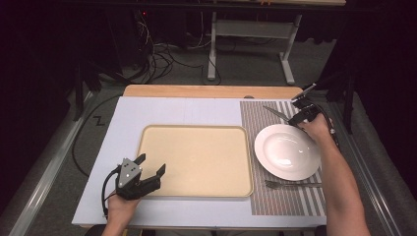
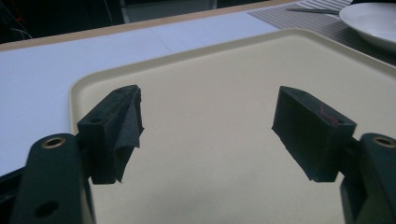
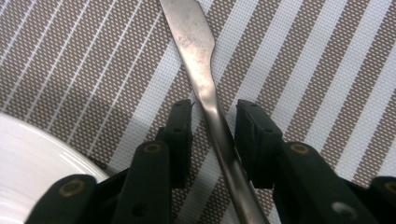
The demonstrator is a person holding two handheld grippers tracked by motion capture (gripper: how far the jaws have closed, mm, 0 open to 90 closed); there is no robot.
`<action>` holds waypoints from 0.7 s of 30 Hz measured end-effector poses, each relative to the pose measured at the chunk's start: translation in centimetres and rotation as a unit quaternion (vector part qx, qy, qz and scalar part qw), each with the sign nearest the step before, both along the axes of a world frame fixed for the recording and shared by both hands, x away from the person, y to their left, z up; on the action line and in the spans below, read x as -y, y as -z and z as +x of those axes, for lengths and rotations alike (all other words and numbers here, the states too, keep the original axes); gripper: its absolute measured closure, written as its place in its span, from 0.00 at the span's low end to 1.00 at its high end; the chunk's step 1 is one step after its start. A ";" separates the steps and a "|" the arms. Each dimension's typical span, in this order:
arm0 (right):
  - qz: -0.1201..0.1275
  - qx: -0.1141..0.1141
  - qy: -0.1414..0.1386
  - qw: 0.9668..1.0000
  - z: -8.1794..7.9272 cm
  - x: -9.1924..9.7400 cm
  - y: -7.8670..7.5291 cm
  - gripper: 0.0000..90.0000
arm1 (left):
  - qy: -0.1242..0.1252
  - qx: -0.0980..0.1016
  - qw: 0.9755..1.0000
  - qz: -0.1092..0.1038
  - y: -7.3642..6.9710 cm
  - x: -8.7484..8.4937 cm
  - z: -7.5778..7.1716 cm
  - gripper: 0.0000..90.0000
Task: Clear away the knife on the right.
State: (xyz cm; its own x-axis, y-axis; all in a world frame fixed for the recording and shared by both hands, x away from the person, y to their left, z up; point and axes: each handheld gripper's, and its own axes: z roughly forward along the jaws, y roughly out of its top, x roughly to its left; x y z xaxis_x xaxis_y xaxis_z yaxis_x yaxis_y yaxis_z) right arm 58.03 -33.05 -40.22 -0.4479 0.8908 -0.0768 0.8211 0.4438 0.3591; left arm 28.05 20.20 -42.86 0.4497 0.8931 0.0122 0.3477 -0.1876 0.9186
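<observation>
Black fingers (image 3: pixel 247 144) of the right gripper (image 3: pixel 213 135) straddle the knife (image 3: pixel 205 88), not clenched, aligning it on the placemat (image 3: pixel 303 70); left gripper (image 2: pixel 205 126) gapes idle.

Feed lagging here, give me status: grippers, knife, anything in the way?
Left gripper open over tray. Right gripper straddling knife handle on striped placemat, grip unconfirmed. Plate alongside, nothing blocking.

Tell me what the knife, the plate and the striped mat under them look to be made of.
Knife: metal, probably stainless steel, dull grey sheen with faint specks on the blade. Plate: likely glazed ceramic, though hard plastic is possible; white and glossy with light glare. Placemat: woven textile or vinyl mesh, visible fine weave, matte brown and white stripes.
</observation>
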 end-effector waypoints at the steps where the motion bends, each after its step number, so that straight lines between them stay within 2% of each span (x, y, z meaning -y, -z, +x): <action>1: 0.001 -0.002 0.003 1.000 0.1 0.0 0.0 0.78 | 0.001 0.001 1.000 -0.001 0.0 0.0 0.0 0.28; 7: -0.007 -0.008 0.004 1.000 0.3 -0.3 -0.1 0.83 | -0.002 0.001 1.000 -0.004 0.0 -0.2 0.1 0.28; 16: 0.002 -0.009 0.005 1.000 0.2 -0.1 -0.1 0.88 | -0.009 -0.002 1.000 -0.011 0.1 -0.6 0.3 0.28; 21: 0.011 -0.008 0.002 1.000 0.1 0.2 0.0 0.90 | -0.004 -0.003 1.000 -0.009 0.1 -0.5 0.2 0.28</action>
State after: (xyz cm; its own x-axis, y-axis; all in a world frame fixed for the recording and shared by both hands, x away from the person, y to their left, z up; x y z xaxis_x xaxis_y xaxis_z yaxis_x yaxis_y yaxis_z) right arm 58.15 -33.20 -40.22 -0.4445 0.8943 -0.0511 0.8287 0.4322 0.3556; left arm 28.29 20.72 -42.92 0.4434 0.8963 -0.0065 0.3539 -0.1684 0.9200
